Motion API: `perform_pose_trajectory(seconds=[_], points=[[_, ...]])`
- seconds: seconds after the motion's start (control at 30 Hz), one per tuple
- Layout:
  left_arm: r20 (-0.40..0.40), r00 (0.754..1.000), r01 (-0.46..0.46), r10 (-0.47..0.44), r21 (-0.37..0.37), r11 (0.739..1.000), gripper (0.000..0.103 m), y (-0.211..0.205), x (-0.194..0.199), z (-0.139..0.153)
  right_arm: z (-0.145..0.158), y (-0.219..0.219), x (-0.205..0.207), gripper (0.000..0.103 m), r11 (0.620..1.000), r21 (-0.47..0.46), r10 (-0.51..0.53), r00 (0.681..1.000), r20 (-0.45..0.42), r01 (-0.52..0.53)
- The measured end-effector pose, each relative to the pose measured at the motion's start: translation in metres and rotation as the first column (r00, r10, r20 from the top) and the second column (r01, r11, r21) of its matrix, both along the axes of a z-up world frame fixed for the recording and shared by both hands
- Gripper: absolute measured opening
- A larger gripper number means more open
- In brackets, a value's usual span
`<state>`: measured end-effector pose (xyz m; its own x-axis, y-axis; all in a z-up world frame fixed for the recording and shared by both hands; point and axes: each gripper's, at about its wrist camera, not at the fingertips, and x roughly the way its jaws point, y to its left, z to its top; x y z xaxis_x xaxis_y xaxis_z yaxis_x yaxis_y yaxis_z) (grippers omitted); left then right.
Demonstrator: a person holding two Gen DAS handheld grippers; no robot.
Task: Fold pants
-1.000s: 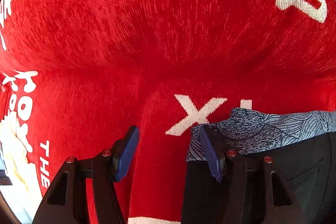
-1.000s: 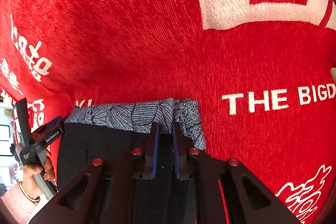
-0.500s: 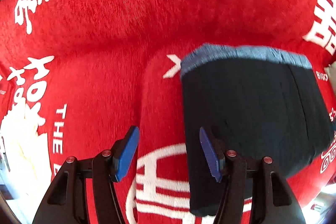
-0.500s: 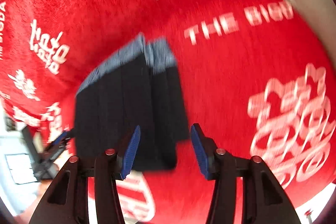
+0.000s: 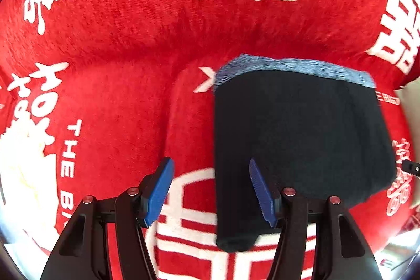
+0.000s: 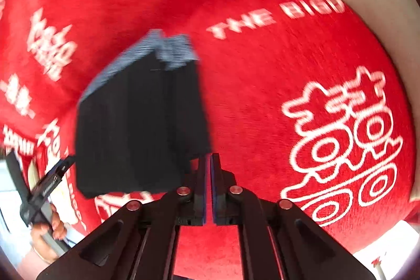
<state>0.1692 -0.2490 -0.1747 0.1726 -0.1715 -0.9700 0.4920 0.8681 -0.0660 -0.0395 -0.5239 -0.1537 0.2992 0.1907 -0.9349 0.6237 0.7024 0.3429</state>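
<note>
The dark pants (image 5: 294, 138) lie folded into a compact block on the red blanket (image 5: 118, 43), with a blue-grey patterned lining band (image 5: 294, 67) along the far edge. My left gripper (image 5: 211, 190) is open and empty, raised above the block's near left corner. In the right wrist view the pants (image 6: 139, 127) lie left of centre. My right gripper (image 6: 208, 172) is shut on nothing, above the blanket by the block's near right corner. The left gripper (image 6: 56, 175) shows there at the far left, held by a hand.
The red blanket (image 6: 288, 70) with white lettering and characters covers the whole surface and has a raised crease left of the pants. A pale surface (image 6: 378, 4) shows past the blanket's right edge.
Both grippers have let go of the pants and pulled back and up. The right gripper opened, then shut empty. The folded block now lies free on the blanket.
</note>
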Motion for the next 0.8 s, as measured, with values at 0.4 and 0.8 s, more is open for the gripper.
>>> perform_pose_trajectory(seconds=[0.4, 0.8], points=[[-0.062, 0.998, 0.026, -0.026, 0.011, 1.000, 0.061, -0.016, -0.027, -0.029, -0.023, 0.059, 0.060, 0.009, 0.949, -0.129, 0.278, 0.957, -0.085, -0.287], [-0.079, 0.996, -0.032, 0.033, 0.015, 0.999, 0.079, -0.010, -0.020, -0.034, -0.019, 0.072, 0.056, 0.017, 0.918, -0.209, 0.320, 0.940, -0.117, -0.338]])
